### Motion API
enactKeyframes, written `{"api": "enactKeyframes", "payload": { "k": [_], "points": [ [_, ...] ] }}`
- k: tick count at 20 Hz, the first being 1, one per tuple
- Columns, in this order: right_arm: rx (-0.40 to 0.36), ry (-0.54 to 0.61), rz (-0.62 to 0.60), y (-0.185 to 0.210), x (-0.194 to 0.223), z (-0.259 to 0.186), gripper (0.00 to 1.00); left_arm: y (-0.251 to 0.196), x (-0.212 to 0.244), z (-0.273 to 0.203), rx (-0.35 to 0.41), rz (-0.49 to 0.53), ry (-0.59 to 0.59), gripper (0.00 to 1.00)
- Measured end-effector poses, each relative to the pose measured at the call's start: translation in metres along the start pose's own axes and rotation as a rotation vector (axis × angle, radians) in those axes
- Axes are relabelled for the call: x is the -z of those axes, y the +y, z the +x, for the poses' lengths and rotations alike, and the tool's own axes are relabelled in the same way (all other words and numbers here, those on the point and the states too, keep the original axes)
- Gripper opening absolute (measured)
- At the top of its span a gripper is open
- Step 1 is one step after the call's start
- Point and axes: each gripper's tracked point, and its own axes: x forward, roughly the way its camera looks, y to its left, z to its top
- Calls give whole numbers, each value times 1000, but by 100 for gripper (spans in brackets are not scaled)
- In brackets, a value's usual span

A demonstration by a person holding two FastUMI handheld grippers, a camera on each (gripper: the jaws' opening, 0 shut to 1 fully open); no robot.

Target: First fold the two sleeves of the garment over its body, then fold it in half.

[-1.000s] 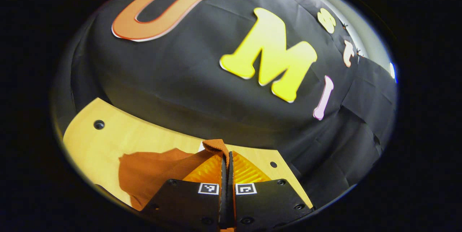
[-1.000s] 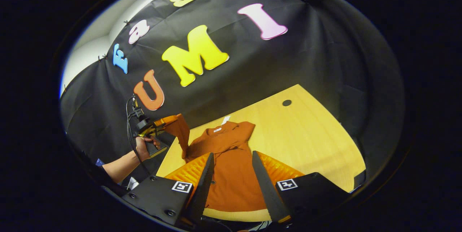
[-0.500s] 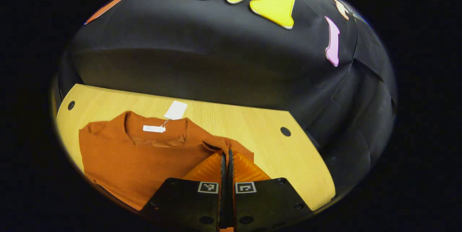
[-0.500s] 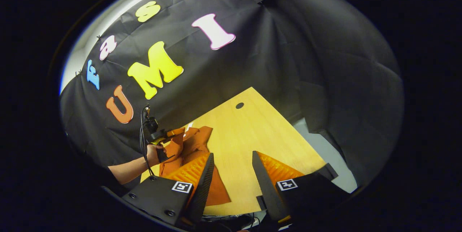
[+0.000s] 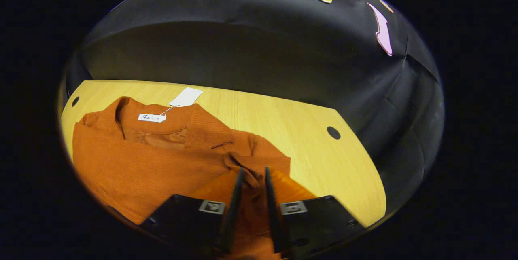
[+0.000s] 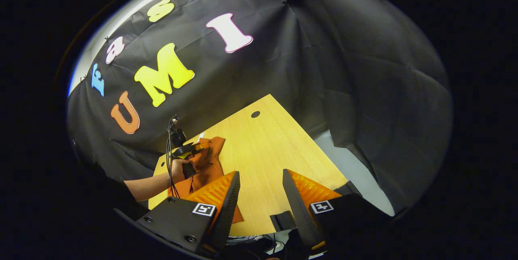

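The lower part of the orange garment (image 5: 133, 163) runs off the bottom of the left gripper view, so its hem cannot be seen there, and in the right gripper view the left gripper (image 6: 193, 151) and the hand (image 6: 178, 167) holding it cover much of the cloth. The garment lies on the wooden tabletop (image 5: 283, 122), its collar toward the far edge by the booth wall, with its long axis running from that edge back toward the near edge. A white hang tag (image 5: 186, 97) rests on bare wood just beyond the collar, and a small label (image 5: 151, 118) sits inside the neck. One sleeve (image 5: 253, 159) lies bunched over the body. The left gripper (image 5: 251, 171) stands with its fingers slightly parted around this bunched cloth; whether they press on it is hard to tell. The right gripper (image 6: 259, 179) hangs with fingers wide apart, empty, above bare wood near the tabletop's near edge, well apart from the garment.
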Motion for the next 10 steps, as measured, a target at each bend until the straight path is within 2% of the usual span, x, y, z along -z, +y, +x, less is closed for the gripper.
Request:
{"api": "enactKeyframes", "payload": {
  "k": [2, 3, 7, 10],
  "points": [
    [-30, 0, -3, 7, -2, 6, 70, -8, -5, -10, 1, 1, -24, 80],
    [-49, -2, -1, 13, -4, 11, 70, -13, -9, -20, -4, -4, -44, 86],
    [-162, 11, -10, 55, -6, 38, 70, -38, -31, -84, 27, 10, -135, 95],
    [-225, -29, -82, 94, -12, 49, 70, -42, -54, -155, 43, 62, -225, 95]
  ]
}}
